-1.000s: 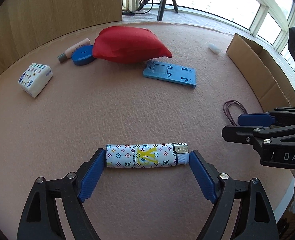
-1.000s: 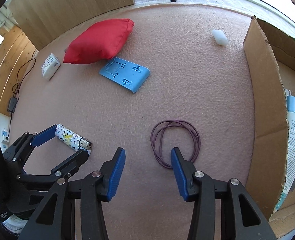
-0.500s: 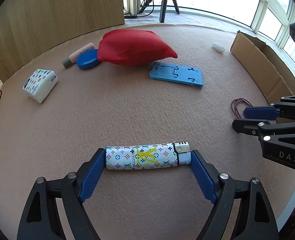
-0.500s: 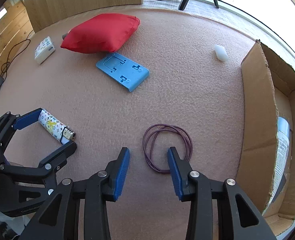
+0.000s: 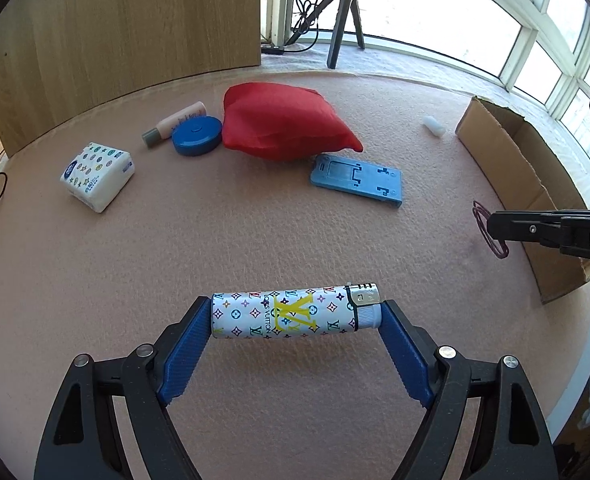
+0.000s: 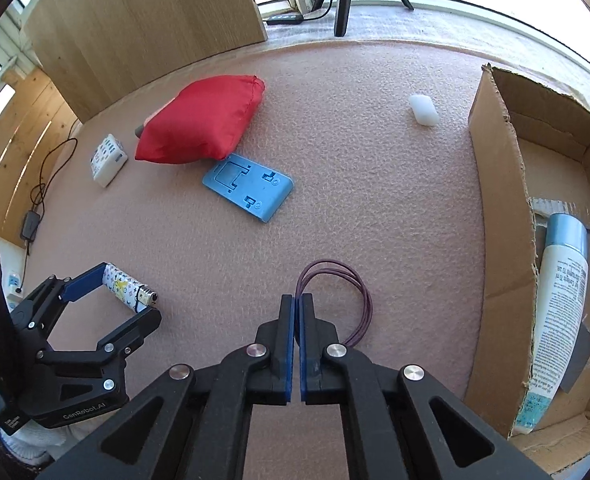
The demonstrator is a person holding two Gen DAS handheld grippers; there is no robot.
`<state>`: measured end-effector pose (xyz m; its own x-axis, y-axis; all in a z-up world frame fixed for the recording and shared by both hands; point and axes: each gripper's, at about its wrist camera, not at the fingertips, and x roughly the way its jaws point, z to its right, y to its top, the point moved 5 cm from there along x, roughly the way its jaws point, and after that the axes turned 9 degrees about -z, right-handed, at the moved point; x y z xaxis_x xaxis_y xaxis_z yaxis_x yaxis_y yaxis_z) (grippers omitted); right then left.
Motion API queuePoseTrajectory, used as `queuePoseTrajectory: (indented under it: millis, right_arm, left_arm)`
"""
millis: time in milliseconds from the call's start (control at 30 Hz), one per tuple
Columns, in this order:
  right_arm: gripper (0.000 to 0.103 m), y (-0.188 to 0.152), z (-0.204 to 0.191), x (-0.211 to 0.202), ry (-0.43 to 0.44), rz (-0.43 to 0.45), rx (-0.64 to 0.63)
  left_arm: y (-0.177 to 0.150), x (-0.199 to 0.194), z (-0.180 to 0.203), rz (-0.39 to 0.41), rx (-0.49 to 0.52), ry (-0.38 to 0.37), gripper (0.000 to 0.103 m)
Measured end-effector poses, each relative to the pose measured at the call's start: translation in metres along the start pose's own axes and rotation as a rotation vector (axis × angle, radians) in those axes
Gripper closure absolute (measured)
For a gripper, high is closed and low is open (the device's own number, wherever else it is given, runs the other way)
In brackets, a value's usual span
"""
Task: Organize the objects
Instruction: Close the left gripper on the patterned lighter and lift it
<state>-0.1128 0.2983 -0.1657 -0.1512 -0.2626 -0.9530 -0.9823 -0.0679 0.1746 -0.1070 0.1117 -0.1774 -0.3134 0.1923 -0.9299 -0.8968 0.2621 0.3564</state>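
Lighter (image 5: 295,314), stiff, light and slick, is pinched end to end by the left gripper (image 5: 295,320) above the mat (image 5: 255,240). Limp cord loop (image 6: 347,300) is nipped at its near edge by the right gripper (image 6: 297,306), just closed.

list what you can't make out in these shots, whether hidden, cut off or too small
- Pink tube, left wrist view: its far end sits behind the blue round case; label too small to read. In the right wrist view the red bag hides nearly all of it.
- White bottle, right wrist view: its base is hidden by the cardboard box wall; print too small.
- Purple hair tie, right wrist view: the pinched part is hidden between the right gripper fingers.
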Motion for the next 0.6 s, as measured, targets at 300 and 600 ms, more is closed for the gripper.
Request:
queuePoseTrajectory:
  millis: [300,600]
  right_arm:
    - [0.101,0.0,0.014,-0.056,0.047,0.11,0.049]
    - [0.101,-0.009,0.051,-0.097,0.022,0.191,0.097]
  left_arm:
    - [0.029,-0.028,0.038,0.064,0.047,-0.064,0.018]
    - [0.051,-0.037,0.112,0.092,0.157,-0.156,0.018]
